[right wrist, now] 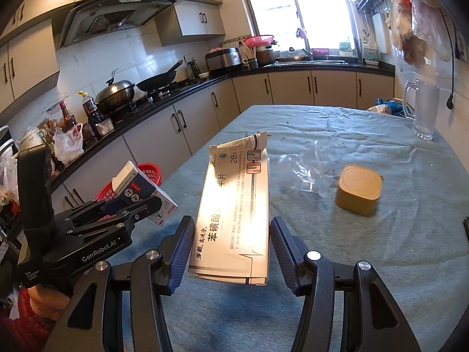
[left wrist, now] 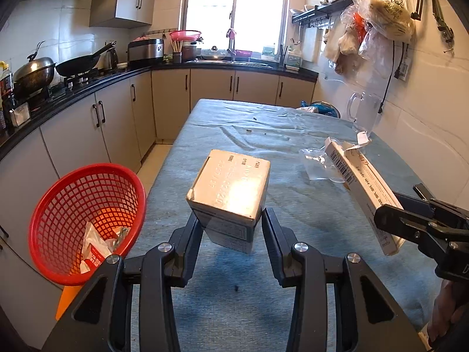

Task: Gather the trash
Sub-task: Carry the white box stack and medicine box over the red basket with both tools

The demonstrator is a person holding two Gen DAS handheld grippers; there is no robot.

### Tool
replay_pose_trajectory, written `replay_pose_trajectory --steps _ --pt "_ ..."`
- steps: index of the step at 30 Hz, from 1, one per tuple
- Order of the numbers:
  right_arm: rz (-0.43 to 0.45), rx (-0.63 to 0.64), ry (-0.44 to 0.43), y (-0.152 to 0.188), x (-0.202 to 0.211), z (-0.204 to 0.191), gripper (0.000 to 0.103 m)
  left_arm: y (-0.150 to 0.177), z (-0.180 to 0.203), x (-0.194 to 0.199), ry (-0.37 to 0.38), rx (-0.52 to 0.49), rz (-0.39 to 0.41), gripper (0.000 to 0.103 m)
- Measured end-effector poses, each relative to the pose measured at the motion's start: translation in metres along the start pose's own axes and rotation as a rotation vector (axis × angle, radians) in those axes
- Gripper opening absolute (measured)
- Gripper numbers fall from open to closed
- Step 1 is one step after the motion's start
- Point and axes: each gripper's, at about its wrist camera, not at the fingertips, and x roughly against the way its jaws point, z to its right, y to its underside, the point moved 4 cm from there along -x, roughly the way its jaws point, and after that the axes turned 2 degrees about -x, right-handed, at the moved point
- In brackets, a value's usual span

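We noted a blue-clothed table (left wrist: pixel 293 205) in a kitchen, red basket (left wrist: pixel 88 223) off its left edge, left gripper (left wrist: pixel 231 220) clamped on a small box (left wrist: pixel 231 187), right gripper (right wrist: pixel 231 234) clamped on a flat carton (right wrist: pixel 234 220), both above the table, open cloth beyond.

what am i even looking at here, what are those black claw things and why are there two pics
The black claws are hand-held grippers, one in each of a person's hands, not a robot arm. Each carries a wide-angle camera looking along its two fingers, so you get two pictures of one moment.

The left-hand view shows the left gripper clamping a small box. Left of the table hangs a red basket with some wrappers inside.

The right-hand view shows the right gripper holding a long flattened medicine carton. Each gripper also appears at the edge of the other's view.

On the blue tablecloth lie a clear plastic wrapper and a small tan container, with a glass jug at the far edge.
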Motion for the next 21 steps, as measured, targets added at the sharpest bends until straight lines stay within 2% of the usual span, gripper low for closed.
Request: replay_pose_trajectory --steps 21 --pt "-0.051 0.041 -0.044 -0.006 -0.027 -0.034 0.058 -0.001 -0.037 0.013 -0.025 0.066 0.034 0.04"
